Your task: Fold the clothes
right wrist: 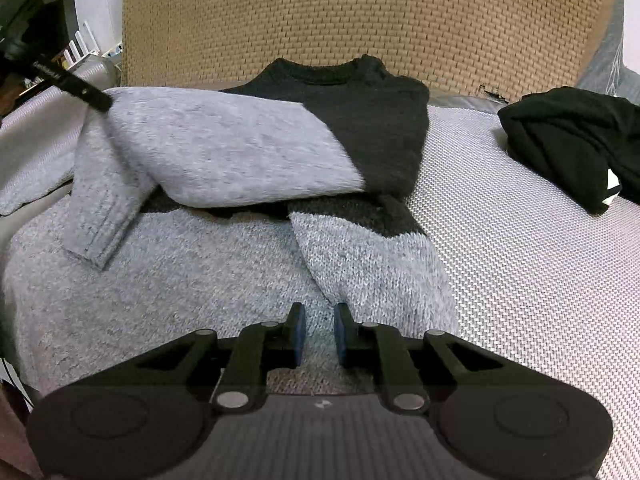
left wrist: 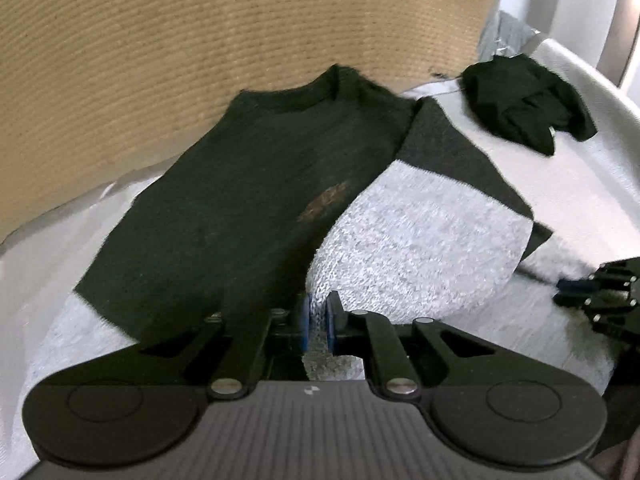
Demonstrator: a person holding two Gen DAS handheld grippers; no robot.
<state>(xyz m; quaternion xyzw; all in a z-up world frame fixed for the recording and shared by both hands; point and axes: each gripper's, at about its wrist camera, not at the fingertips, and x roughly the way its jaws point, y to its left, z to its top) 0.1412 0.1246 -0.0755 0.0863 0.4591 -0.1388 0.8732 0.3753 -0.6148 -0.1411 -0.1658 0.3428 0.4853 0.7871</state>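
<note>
Lying spread on a white woven bed cover (right wrist: 520, 264), the two-tone sweater (right wrist: 248, 280) has its dark neckline at the far edge, against a tan wicker headboard (right wrist: 360, 20), and its grey lower half at the near edge. One grey sleeve (right wrist: 216, 152) is drawn across the dark chest toward the left side, its ribbed cuff hanging down over the grey body.

The left gripper (left wrist: 318, 320) is clamped on grey knit, the blue pads pressed tight with a strip of wool between them. In the right wrist view its dark finger shows at the left end of the folded sleeve.

The right gripper (right wrist: 318, 334) sits over the near hem of the sweater with its jaws narrow, a small gap between the blue pads; whether they pinch the fabric under them I cannot tell.

A crumpled black garment (right wrist: 576, 140) lies apart from the sweater near the far right corner of the bed.
</note>
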